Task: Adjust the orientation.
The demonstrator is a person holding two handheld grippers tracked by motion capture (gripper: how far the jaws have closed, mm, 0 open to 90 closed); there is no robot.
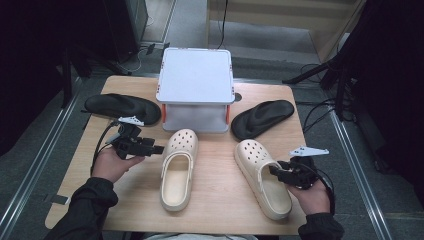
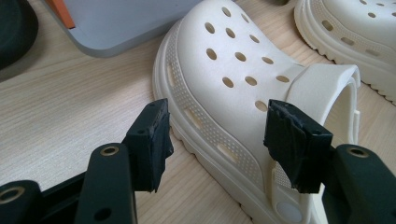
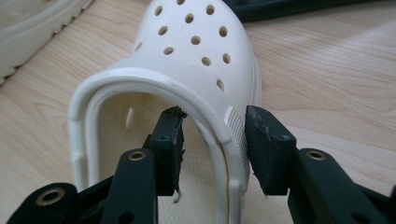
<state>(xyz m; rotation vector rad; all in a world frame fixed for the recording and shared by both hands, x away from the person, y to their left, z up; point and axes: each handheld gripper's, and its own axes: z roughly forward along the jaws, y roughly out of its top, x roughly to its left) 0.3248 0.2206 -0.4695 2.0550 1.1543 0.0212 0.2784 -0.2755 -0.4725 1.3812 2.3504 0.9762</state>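
The right tongs (image 3: 212, 140) stood spread astride the right clog's (image 1: 262, 175) side wall near the bench's (image 1: 215, 205) front edge; the left tongs (image 2: 219, 140) were spread.

You have no legible text, label, brand, number or sign on any item on this table or on either gripper.

Cream clogs (image 1: 178, 170), (image 1: 262, 177): matt moulded foam-like plastic, smooth tops with punched holes, stippled side bands. Black flip-flops (image 1: 122, 107), (image 1: 262, 118): matt rubbery. Table (image 1: 220, 195): pale wood grain, satin. Far box (image 1: 196, 76): smooth grey plastic.
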